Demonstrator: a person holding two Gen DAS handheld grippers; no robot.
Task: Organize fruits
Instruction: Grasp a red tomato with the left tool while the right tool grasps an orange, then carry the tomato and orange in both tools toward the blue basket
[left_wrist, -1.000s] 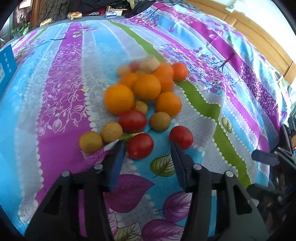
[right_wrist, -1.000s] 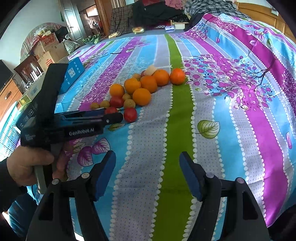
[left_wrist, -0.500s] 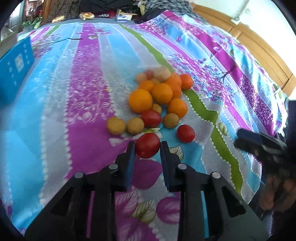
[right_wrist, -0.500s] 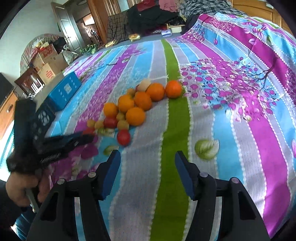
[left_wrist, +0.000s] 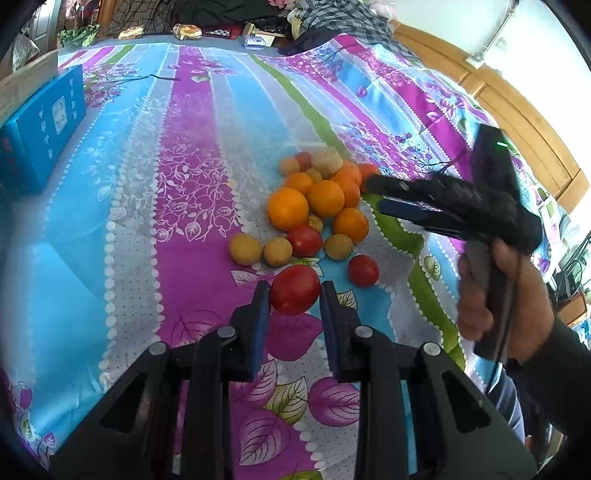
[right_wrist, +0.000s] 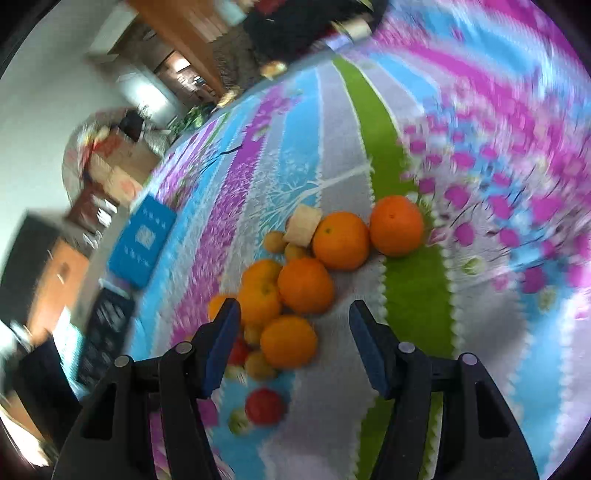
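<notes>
A heap of fruit lies on a striped floral cloth (left_wrist: 192, 177): several oranges (left_wrist: 288, 207), red tomatoes (left_wrist: 305, 240) and small tan fruits (left_wrist: 245, 249). My left gripper (left_wrist: 294, 295) is shut on a red tomato (left_wrist: 294, 289), held just above the cloth in front of the heap. My right gripper (right_wrist: 293, 314) is open and empty, hovering over the oranges (right_wrist: 305, 284) in its own view; it also shows in the left wrist view (left_wrist: 384, 195) reaching over the right side of the heap. Another tomato (left_wrist: 363, 270) lies to the right.
A blue box (left_wrist: 40, 129) lies on the cloth at the far left, also seen in the right wrist view (right_wrist: 142, 240). Clothes and clutter (left_wrist: 229, 18) line the far edge. A wooden rail (left_wrist: 517, 122) runs along the right.
My left gripper closed on the red tomato and lifted it back from the heap. My right gripper swung left and forward over the oranges, staying open.
</notes>
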